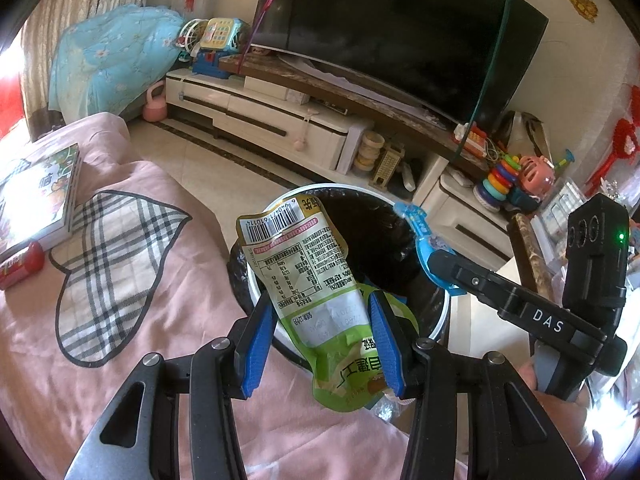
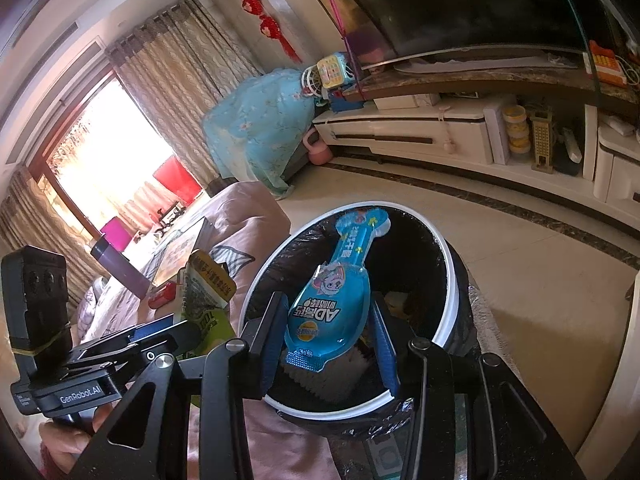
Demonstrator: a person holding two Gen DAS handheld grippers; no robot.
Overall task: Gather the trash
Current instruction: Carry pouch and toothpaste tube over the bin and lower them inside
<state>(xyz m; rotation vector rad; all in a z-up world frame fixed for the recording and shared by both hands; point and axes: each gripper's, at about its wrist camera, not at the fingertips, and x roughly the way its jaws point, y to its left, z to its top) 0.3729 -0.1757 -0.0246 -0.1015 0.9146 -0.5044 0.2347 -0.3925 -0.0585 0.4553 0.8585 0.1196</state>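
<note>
My left gripper [image 1: 322, 312] is shut on a green snack wrapper [image 1: 304, 272], held over the near rim of the round bin [image 1: 440, 320] with its white rim and black liner. My right gripper [image 2: 330, 320] is shut on a blue cartoon-printed packet [image 2: 336, 300], held over the bin [image 2: 452, 280] mouth. In the left wrist view the right gripper [image 1: 436, 264] reaches in from the right with the blue packet [image 1: 416, 224]. The right wrist view shows the left gripper [image 2: 176, 332] at the left with the green wrapper [image 2: 204, 292]. Some trash lies inside the bin.
A pink blanket [image 1: 120, 320] covers the sofa beside the bin, with a book [image 1: 36, 196] and a red can [image 1: 20, 268] on it. A television [image 1: 400, 28] stands on a white cabinet [image 1: 280, 120] beyond. Toys [image 1: 516, 180] crowd the cabinet's right end.
</note>
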